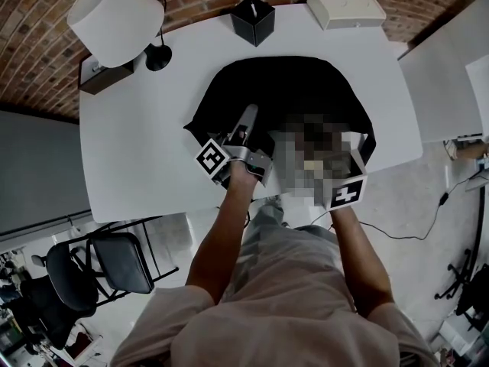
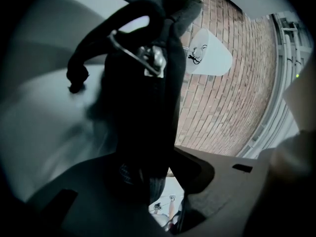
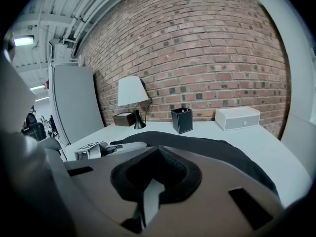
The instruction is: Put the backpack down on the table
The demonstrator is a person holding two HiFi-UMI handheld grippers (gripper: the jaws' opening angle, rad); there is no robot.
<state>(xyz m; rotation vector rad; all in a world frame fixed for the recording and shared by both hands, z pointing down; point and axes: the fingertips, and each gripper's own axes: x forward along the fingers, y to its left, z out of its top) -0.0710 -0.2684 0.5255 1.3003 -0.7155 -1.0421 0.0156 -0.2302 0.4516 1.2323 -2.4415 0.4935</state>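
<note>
A black backpack (image 1: 290,90) lies spread on the white table (image 1: 137,151). My left gripper (image 1: 248,118) sits at its near left edge. In the left gripper view a black strap with a metal buckle (image 2: 150,58) rises between the jaws of that gripper (image 2: 158,169). Daylight shows beside the strap, so the pads do not press on it. My right gripper (image 1: 357,147) is at the pack's near right corner. Seen in its own view, the right gripper (image 3: 155,169) is closed on a fold of black padded fabric (image 3: 187,179), with the pack's body (image 3: 212,149) beyond.
At the table's far edge stand a white lamp (image 1: 114,17), a brown box (image 1: 103,76), a black pen holder (image 1: 253,19) and a white box (image 1: 345,8). A black chair (image 1: 114,262) stands at the near left. Another white table (image 1: 451,82) adjoins on the right.
</note>
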